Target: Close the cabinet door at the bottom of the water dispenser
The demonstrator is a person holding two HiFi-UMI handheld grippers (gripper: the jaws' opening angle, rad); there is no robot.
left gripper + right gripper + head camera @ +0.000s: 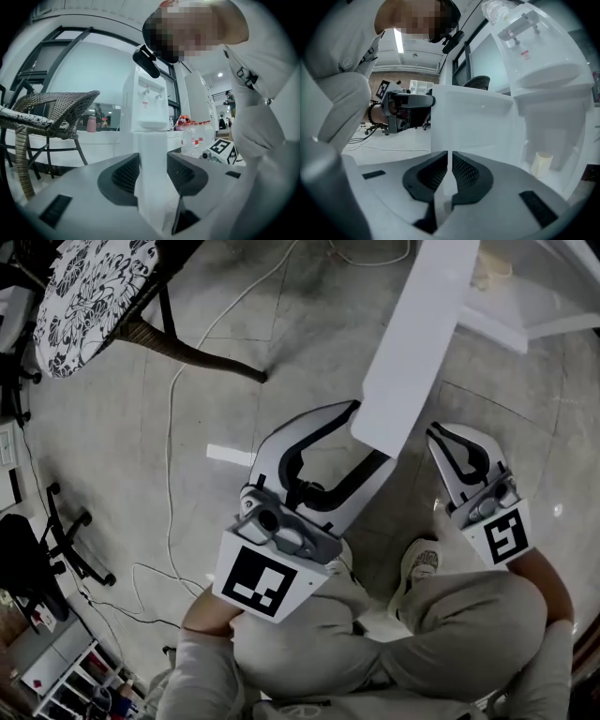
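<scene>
Door open, left gripper clamped on its edge

The white flat-panel cabinet door (412, 343) stands swung open, out from the bottom of the white plastic water dispenser (543, 79). In the head view it runs from the top right down to the centre, above the grey tiled floor (141, 427). The left gripper (367, 435) straddles the door's free edge: in the left gripper view the panel fills the gap and both black ribbed pads (126, 174) lie against its faces, so this gripper is grasping the door. The right gripper (435, 433) sits just right of the door, apart from it, jaws clenched together with nothing between them. Its view faces the door's inner side and the open lower compartment, where a pale paper cup (541, 164) stands upright. A brown wicker chair (56, 110) stands left of the dispenser
</scene>
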